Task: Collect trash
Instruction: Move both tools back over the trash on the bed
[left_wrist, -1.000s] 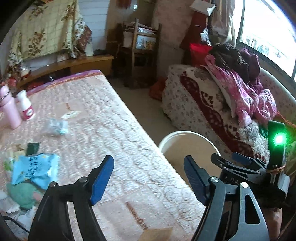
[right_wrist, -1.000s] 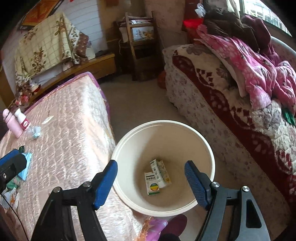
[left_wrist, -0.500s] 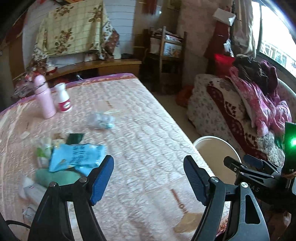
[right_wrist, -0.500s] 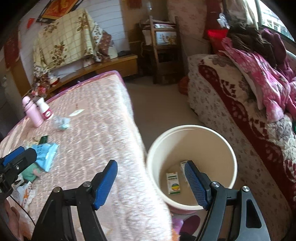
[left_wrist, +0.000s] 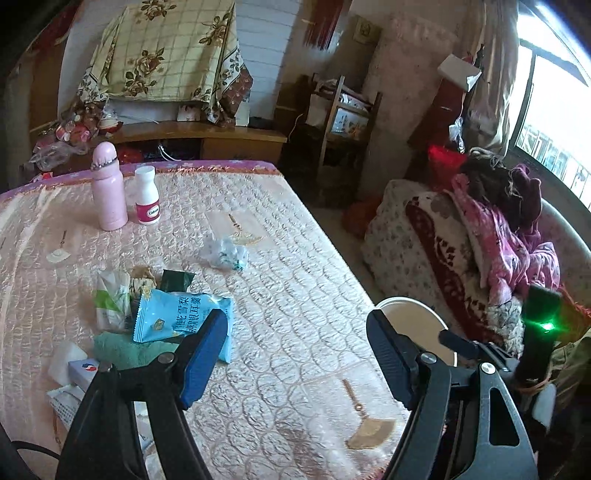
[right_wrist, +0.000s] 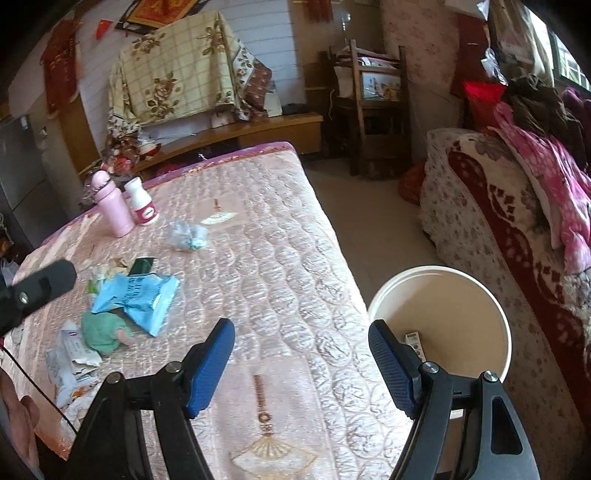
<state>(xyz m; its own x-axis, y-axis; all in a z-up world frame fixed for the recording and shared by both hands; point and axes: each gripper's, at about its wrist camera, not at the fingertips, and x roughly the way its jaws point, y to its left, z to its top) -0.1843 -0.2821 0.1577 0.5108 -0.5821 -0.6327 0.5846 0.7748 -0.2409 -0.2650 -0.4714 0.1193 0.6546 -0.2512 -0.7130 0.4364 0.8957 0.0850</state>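
Trash lies in a heap on the pink quilted table (left_wrist: 288, 280): a light blue snack bag (left_wrist: 177, 317), a green cloth (left_wrist: 122, 350), white wrappers (left_wrist: 107, 299) and a crumpled clear bag (left_wrist: 223, 254). My left gripper (left_wrist: 295, 354) is open and empty just right of the blue bag. My right gripper (right_wrist: 301, 365) is open and empty over the table's near edge. The heap also shows in the right wrist view, with the blue bag (right_wrist: 136, 295) on top. The cream bin (right_wrist: 443, 314) stands on the floor to the right with a small box (right_wrist: 415, 341) inside.
A pink bottle (left_wrist: 109, 188) and a white bottle (left_wrist: 147, 201) stand at the table's far left. A sofa with a patterned cover and pink clothes (left_wrist: 498, 251) lies right of the bin. A wooden chair (right_wrist: 376, 107) and bench stand at the back.
Both grippers have swung left from over the bin toward the table. The trash heap has come closer to the left gripper. Both stay open and empty.
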